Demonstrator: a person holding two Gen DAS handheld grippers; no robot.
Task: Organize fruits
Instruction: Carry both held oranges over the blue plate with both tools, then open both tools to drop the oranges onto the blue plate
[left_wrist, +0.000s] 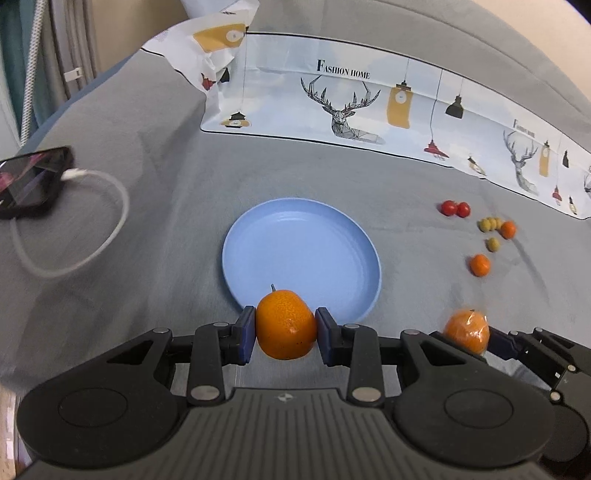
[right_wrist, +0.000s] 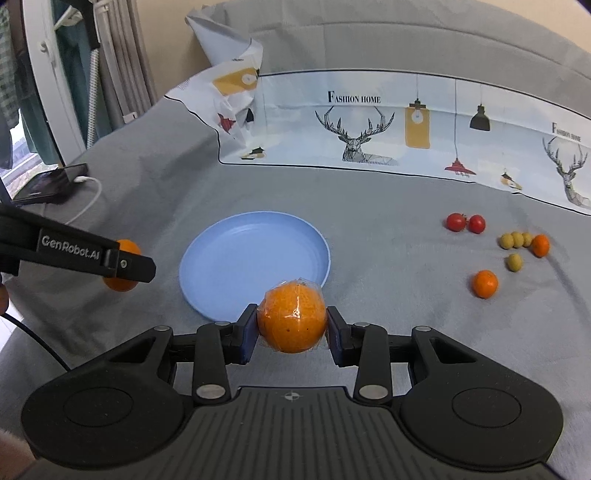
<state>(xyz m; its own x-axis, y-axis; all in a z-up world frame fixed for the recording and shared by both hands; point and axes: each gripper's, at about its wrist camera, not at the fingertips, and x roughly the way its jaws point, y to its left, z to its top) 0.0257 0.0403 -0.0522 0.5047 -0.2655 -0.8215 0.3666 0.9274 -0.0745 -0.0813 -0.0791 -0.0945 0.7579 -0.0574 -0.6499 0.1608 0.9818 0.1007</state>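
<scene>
My left gripper (left_wrist: 285, 334) is shut on a bare orange (left_wrist: 285, 325) with a short stem, held just over the near rim of the blue plate (left_wrist: 299, 236). My right gripper (right_wrist: 291, 328) is shut on an orange wrapped in clear film (right_wrist: 291, 317), at the plate's (right_wrist: 255, 251) near right rim. In the right wrist view the left gripper (right_wrist: 122, 264) and its orange (right_wrist: 125, 284) show at the left. The wrapped orange (left_wrist: 467, 328) shows at the right of the left wrist view. On the grey cloth to the right lie two cherry tomatoes (right_wrist: 465, 222), several small green fruits (right_wrist: 515, 240) and two small oranges (right_wrist: 485, 283).
A printed sheet with deer and lamps (right_wrist: 369, 125) lies behind the plate, its left end crumpled up. A phone (left_wrist: 29, 181) with a white cable (left_wrist: 110, 229) lies at the far left. A window and curtains (right_wrist: 74, 74) stand beyond the left edge.
</scene>
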